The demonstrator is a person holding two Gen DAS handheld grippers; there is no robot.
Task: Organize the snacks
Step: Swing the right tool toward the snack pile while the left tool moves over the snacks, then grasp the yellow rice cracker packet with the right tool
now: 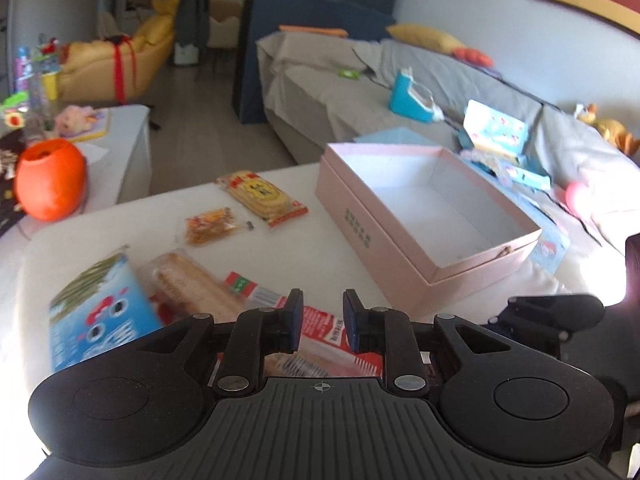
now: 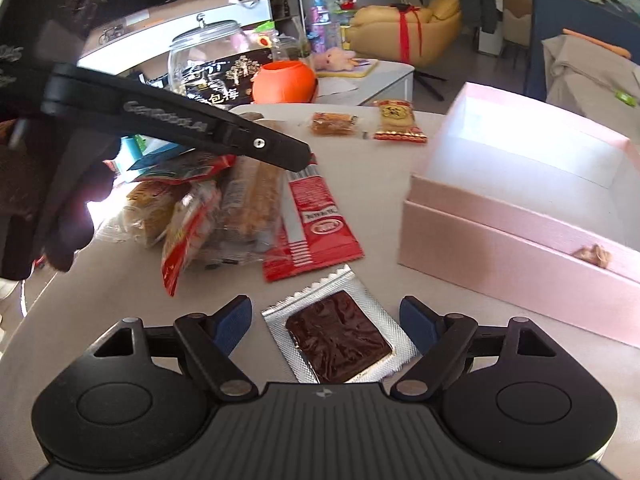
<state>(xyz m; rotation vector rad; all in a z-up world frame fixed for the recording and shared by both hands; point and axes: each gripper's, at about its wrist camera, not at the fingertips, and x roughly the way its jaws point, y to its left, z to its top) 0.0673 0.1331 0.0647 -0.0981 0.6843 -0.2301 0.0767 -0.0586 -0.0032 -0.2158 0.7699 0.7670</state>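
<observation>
An open, empty pink box point(image 1: 424, 216) stands on the white table, also in the right wrist view point(image 2: 520, 216). My left gripper point(image 1: 323, 320) hovers open with a narrow gap over a red-and-white snack packet point(image 1: 326, 330), which also shows in the right wrist view point(image 2: 310, 220). My right gripper point(image 2: 326, 322) is wide open, its fingers either side of a silver packet with a dark square snack point(image 2: 340, 330) lying on the table. Other snacks lie around: a blue bag point(image 1: 96, 312), a bread pack point(image 1: 192, 284), a yellow biscuit pack point(image 1: 262, 196) and a small orange packet point(image 1: 210, 226).
An orange round container point(image 1: 50, 178) and a glass jar point(image 2: 208, 60) stand on the low table beyond. A grey sofa point(image 1: 400, 92) with toys and a blue bag lies behind the box. The left gripper's black body point(image 2: 180, 120) crosses the right wrist view.
</observation>
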